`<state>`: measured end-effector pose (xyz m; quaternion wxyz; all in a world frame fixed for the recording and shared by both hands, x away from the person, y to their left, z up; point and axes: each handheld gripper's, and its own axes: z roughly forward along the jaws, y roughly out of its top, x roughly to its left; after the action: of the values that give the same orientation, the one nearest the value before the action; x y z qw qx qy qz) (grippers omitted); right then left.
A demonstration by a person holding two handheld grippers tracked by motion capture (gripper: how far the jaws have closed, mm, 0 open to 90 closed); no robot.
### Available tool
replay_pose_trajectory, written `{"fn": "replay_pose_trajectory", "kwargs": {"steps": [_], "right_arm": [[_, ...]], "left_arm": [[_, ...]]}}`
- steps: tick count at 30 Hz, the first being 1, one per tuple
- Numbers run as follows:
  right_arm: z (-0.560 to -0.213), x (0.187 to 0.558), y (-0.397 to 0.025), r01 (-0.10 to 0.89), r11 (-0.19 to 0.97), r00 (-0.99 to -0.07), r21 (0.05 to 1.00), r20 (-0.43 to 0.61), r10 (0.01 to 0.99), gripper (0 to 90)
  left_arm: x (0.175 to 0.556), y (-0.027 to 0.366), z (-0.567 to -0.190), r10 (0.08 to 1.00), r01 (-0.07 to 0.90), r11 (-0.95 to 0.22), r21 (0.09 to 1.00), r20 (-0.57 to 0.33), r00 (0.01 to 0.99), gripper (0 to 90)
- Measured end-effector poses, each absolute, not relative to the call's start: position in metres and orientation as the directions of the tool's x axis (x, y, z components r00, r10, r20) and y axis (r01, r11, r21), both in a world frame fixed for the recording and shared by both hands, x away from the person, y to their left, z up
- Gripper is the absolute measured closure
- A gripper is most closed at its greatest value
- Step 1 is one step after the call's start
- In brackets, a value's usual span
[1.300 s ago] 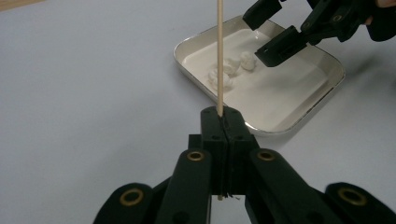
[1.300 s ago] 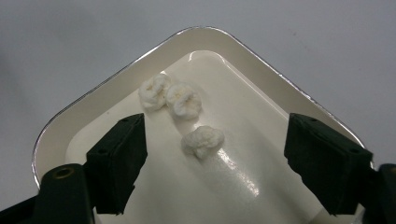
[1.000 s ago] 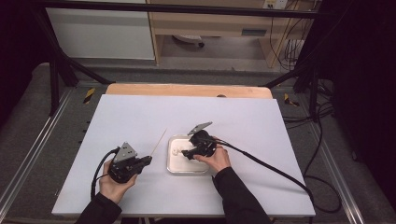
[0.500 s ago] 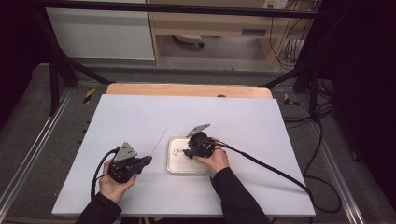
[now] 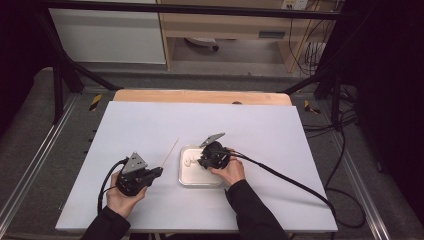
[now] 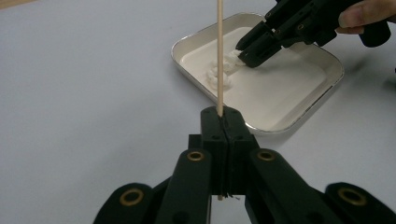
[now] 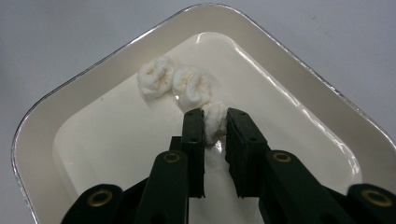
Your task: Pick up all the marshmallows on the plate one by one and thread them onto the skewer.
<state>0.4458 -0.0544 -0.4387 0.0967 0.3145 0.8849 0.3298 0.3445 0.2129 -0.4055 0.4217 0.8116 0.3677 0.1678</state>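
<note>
My left gripper (image 6: 219,122) sits low on the white tabletop (image 5: 280,130), near my side, w/ its jaws pressed together on the base of a thin wooden skewer (image 6: 218,56). In the left gripper view the skewer runs straight up out of the jaw tips & past the top edge; in the high view it shows as a pale stick (image 5: 170,152) angling away from the gripper (image 5: 159,171) toward the tray's left side.

My right gripper (image 7: 215,122) is down inside the white tray (image 7: 289,79), jaws a little apart but pinched on a small white marshmallow (image 7: 215,122), which sits btwn the two tips and touches both. Two more marshmallows lie just beyond it on the tray floor: one (image 7: 192,86) touching the held piece, another (image 7: 155,77) next to that, so all 3 make a short curved row toward the tray's far-left corner in the right gripper view.

High view: tray (image 5: 200,181) is at the middle of the tabletop, just right of my left hand (image 5: 122,197); my right hand (image 5: 231,170) rests over its right edge w/ the gripper (image 5: 202,162) pointing left into it. Marshmallows (image 5: 190,161) are at the tray's upper-left part. Cable from the right gripper trails off to the right across the tabletop. Hands are near each other, not touching.
</note>
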Motion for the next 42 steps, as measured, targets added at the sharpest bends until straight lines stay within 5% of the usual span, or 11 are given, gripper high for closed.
{"fn": "replay_pose_trajectory", "kwargs": {"steps": [21,42], "right_arm": [[-0.426,0.442,-0.06,0.457,0.588,-0.797,0.668,0.014,0.604,82.5],[-0.375,0.413,-0.097,0.388,0.495,-0.826,0.777,0.055,0.561,84.7]], "left_arm": [[0.343,0.211,-0.406,0.736,0.451,-0.377,0.809,-0.034,0.676,89.0],[0.336,0.191,-0.404,0.692,0.404,-0.395,0.825,-0.021,0.721,89.0]]}}
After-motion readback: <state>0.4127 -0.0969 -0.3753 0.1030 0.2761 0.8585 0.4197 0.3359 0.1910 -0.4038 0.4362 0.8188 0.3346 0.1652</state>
